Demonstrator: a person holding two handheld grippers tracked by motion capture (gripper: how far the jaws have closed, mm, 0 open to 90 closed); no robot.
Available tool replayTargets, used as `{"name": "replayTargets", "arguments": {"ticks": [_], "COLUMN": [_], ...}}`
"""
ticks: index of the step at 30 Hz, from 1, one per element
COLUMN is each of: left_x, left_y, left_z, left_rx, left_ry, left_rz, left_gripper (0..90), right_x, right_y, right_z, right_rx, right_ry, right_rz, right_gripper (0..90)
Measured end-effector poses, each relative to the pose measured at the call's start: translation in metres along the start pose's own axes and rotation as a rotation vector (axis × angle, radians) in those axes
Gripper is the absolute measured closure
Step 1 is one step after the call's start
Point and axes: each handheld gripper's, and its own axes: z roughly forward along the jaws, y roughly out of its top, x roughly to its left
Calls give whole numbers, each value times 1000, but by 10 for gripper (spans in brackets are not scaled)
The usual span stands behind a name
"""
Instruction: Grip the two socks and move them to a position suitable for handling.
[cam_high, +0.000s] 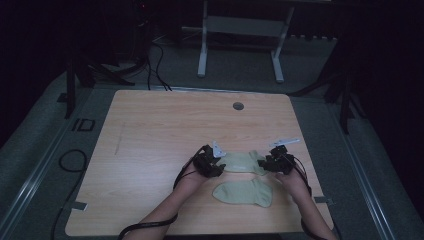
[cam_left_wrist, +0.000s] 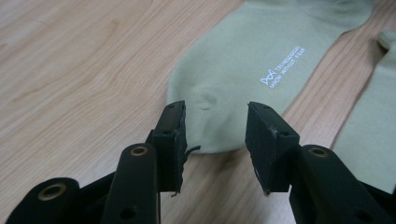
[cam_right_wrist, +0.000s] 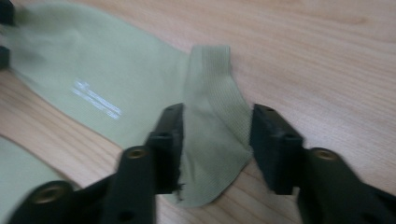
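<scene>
Far pale-green knit sock (cam_high: 243, 162) flat on light wood table (cam_high: 160, 130), second sock (cam_high: 243, 193) nearer me. My left hand-held gripper (cam_left_wrist: 215, 123) agape over toe, right hand-held gripper (cam_right_wrist: 217, 126) agape over cuff, nothing pinched. Lift both straight off, avoid dragging fabric.

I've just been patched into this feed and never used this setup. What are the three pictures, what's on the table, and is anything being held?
No robot arm here: a person holds a two-jaw gripper in each hand. The high view looks down on the wooden table from above the person's side; the other two cameras ride on the grippers and look along their black jaws.

Two pale green socks lie flat on the table. The far sock stretches between the left gripper and the right gripper; the near sock lies in front of it, untouched.

Nothing is held. Each gripper's jaws stand apart over one end of the far sock, without pinching it.
</scene>
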Motion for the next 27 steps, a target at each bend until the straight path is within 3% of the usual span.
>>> {"name": "replayTargets", "arguments": {"ticks": [5,8,17,27], "left_x": [-2,-6,-24,-44], "left_y": [-5,-10,-29,-52], "left_z": [-17,-26,-49,-55], "left_rx": [-17,-22,-21,27], "left_ry": [-14,-26,-61,-98], "left_rz": [-14,-20,-2,9], "left_gripper": [526,500,491,491], "right_x": [6,11,23,29], "right_y": [-4,-11,-34,-54], "right_z": [-14,-20,-42,-48], "right_rx": [-19,-3,-43,-13], "right_ry": [25,50,48,60], "right_rz": [-20,-25,-66,-83], "right_gripper": [380,399,365,413]}}
